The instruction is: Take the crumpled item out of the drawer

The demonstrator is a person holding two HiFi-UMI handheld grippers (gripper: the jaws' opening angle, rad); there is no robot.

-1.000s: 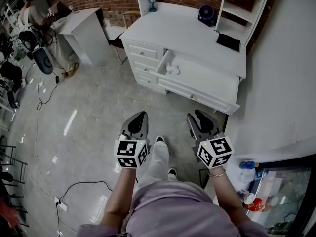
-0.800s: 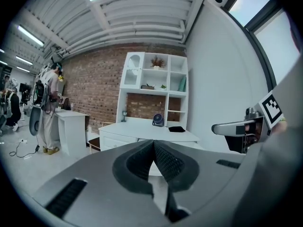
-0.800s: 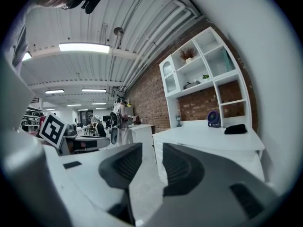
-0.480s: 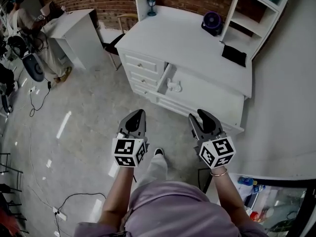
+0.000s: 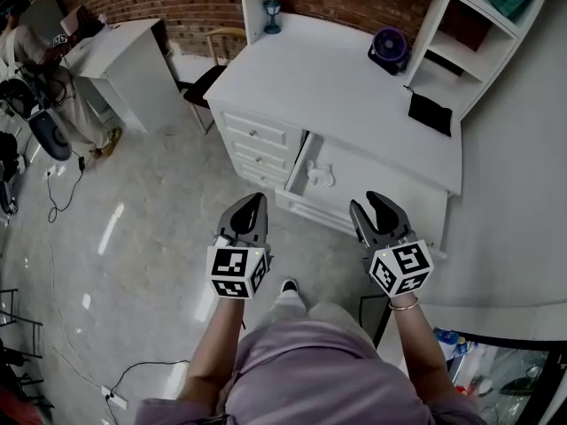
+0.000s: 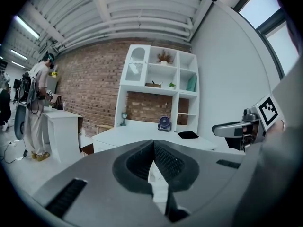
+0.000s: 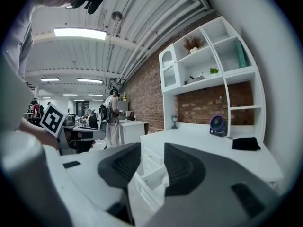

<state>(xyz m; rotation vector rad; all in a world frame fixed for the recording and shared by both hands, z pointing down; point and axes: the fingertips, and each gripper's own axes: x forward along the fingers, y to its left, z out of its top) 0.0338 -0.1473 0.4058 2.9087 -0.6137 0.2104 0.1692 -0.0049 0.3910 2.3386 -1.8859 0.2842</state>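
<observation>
A white crumpled item (image 5: 321, 177) lies in the open top drawer (image 5: 298, 161) of a white desk (image 5: 337, 87). Both grippers hang above the floor, short of the drawer front and touching nothing. My left gripper (image 5: 254, 201) is shut and empty; in the left gripper view its jaws (image 6: 152, 144) meet at the tips. Right of it, my right gripper (image 5: 369, 204) is open and its jaws are opening, with nothing held. The right gripper view shows the drawer (image 7: 152, 176) through the gap of that gripper (image 7: 152, 149).
On the desk stand a purple fan (image 5: 390, 46), a black flat item (image 5: 432, 111) and a small goblet (image 5: 272, 11). A white shelf unit (image 5: 461, 34) rises at the back right. A chair (image 5: 205, 83), a white side table (image 5: 124, 50) and a person (image 5: 35, 34) are at the left.
The desk has come closer in the head view as both grippers moved forward toward the open drawer. The right gripper's jaws stand a little wider apart.
</observation>
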